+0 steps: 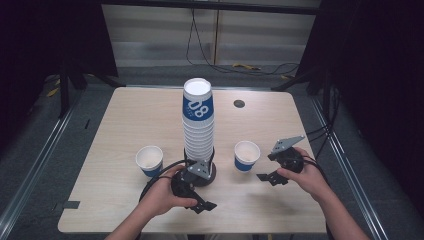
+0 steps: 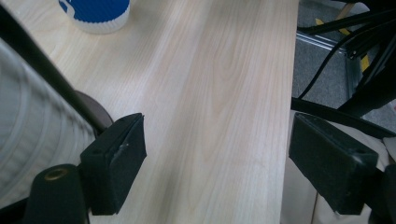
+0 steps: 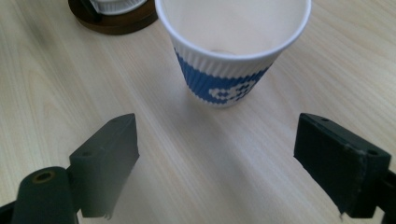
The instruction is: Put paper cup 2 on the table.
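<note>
High view puts my left gripper (image 1: 205, 199) low at the near edge of the table (image 1: 125, 115), just in front of the tall cup stack (image 1: 198, 122) on its dark round base (image 1: 212, 175). My hand and the gripper body cover the near part of that base, and the jaws look small and dark there, so their gap is hard to read from above. Left gripper view settles it: the jaws are spread apart with nothing but bare wood between them. The stack (image 2: 32, 140) is a pale ribbed blur cut off at the left edge, and a cup's blue bottom (image 2: 95, 14) is clipped by the top edge.

My right gripper (image 1: 270, 176) sits near the right cup (image 1: 247, 155), apart from it. Right gripper view shows its jaws wide apart too, gripping nothing, with that cup (image 3: 233, 51) standing upright beyond them; its rim is cut off at the top, and the base (image 3: 114, 16) is half out of frame. The left cup (image 1: 150, 160) stands alone on the stack's other side, well away from both grippers.
</note>
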A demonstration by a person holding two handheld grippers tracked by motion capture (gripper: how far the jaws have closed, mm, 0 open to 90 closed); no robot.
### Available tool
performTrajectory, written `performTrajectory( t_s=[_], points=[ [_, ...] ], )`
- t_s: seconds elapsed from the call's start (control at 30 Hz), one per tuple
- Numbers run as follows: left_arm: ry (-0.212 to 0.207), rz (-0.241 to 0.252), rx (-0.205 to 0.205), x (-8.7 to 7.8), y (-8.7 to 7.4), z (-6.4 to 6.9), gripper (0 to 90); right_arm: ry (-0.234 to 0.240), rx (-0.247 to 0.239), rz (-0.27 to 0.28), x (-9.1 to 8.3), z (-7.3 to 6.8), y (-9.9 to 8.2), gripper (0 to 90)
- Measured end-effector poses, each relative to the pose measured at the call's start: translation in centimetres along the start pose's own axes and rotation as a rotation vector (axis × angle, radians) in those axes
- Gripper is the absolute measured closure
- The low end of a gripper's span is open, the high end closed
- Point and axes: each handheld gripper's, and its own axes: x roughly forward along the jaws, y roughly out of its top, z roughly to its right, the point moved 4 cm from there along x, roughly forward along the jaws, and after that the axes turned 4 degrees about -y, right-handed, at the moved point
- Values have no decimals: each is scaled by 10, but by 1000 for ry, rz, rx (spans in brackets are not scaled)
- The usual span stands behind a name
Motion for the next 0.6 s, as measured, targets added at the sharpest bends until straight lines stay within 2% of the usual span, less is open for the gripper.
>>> performTrajectory(
  t_s=[0.1,0.17,0.23,0.5,0.6],
  points=[
    [6,8,-16,-3,-5,-3,185,-1,8,1,-2,-1,-7,132],
    [9,-6,-15,-5,-9,-4,185,2,12,5,-2,-2,-11,132],
    [7,15,-21,-5,-11,-5,184,-1,12,7,-3,-4,-14,133],
    [22,20,-37,-13,-22,-10,175,0,5,10,-3,-9,-22,133],
    [22,33,-47,-16,-27,-11,165,4,11,28,-3,-10,-25,133]
  ],
)
